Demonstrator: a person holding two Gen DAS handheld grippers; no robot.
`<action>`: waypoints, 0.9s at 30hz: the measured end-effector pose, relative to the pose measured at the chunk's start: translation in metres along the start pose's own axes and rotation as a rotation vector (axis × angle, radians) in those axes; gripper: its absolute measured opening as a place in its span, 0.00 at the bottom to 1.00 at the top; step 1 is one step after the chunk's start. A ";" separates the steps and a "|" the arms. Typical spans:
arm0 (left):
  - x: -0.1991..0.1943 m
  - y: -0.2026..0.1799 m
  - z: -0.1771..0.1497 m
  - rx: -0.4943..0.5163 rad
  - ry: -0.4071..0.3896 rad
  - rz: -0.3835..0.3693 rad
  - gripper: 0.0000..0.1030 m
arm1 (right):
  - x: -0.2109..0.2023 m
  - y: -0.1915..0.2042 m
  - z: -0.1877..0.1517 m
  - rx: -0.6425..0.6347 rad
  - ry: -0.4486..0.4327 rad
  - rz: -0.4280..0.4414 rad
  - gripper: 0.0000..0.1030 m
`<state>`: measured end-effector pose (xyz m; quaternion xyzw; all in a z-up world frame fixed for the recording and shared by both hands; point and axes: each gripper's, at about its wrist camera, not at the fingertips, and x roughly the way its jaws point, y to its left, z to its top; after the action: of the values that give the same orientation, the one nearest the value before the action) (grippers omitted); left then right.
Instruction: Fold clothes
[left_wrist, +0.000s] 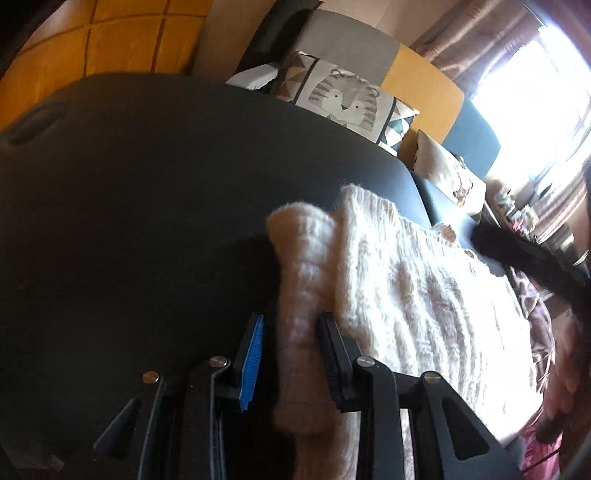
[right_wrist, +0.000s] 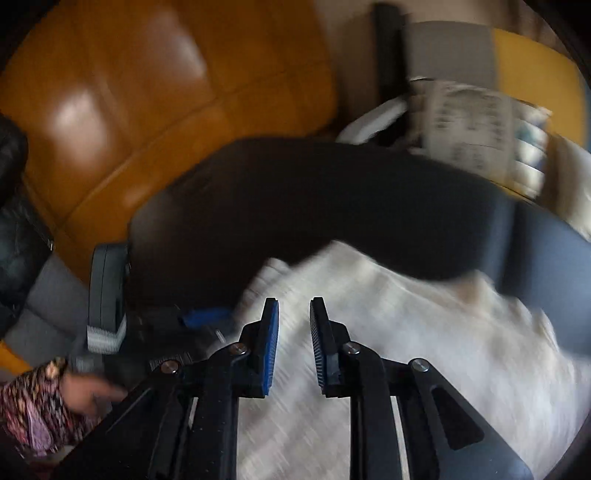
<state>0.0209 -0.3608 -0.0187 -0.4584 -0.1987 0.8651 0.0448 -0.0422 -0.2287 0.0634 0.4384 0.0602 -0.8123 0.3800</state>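
A cream knitted sweater (left_wrist: 413, 291) lies on a black table (left_wrist: 147, 206). In the left wrist view, my left gripper (left_wrist: 291, 325) has its jaws around a rolled fold of the sweater, a sleeve or edge (left_wrist: 303, 280); the fabric fills the gap between them. In the right wrist view, which is motion-blurred, the sweater (right_wrist: 424, 350) lies below my right gripper (right_wrist: 293, 314). Its jaws stand apart with nothing between them. The other gripper's body (right_wrist: 107, 295) and the person's hand (right_wrist: 88, 395) show at the lower left.
An orange leather sofa (right_wrist: 129, 92) stands behind the black table (right_wrist: 332, 199). Patterned cushions (left_wrist: 347, 99) and a beige cushion (left_wrist: 447, 173) lie at the far right. A bright window (left_wrist: 535, 81) with curtains is at the right. A dark object (left_wrist: 532, 254) lies by the sweater's far edge.
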 end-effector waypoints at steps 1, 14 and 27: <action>0.000 0.002 -0.002 -0.015 -0.003 -0.009 0.29 | 0.015 0.008 0.010 -0.032 0.038 -0.007 0.19; -0.003 0.007 -0.017 -0.057 -0.059 -0.032 0.23 | 0.123 0.032 0.033 -0.196 0.312 -0.138 0.11; -0.008 -0.006 -0.035 -0.064 -0.125 0.074 0.12 | 0.098 0.014 0.021 0.037 0.062 0.024 0.08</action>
<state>0.0536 -0.3467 -0.0274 -0.4117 -0.2118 0.8863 -0.0144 -0.0788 -0.3028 0.0056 0.4710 0.0514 -0.7946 0.3795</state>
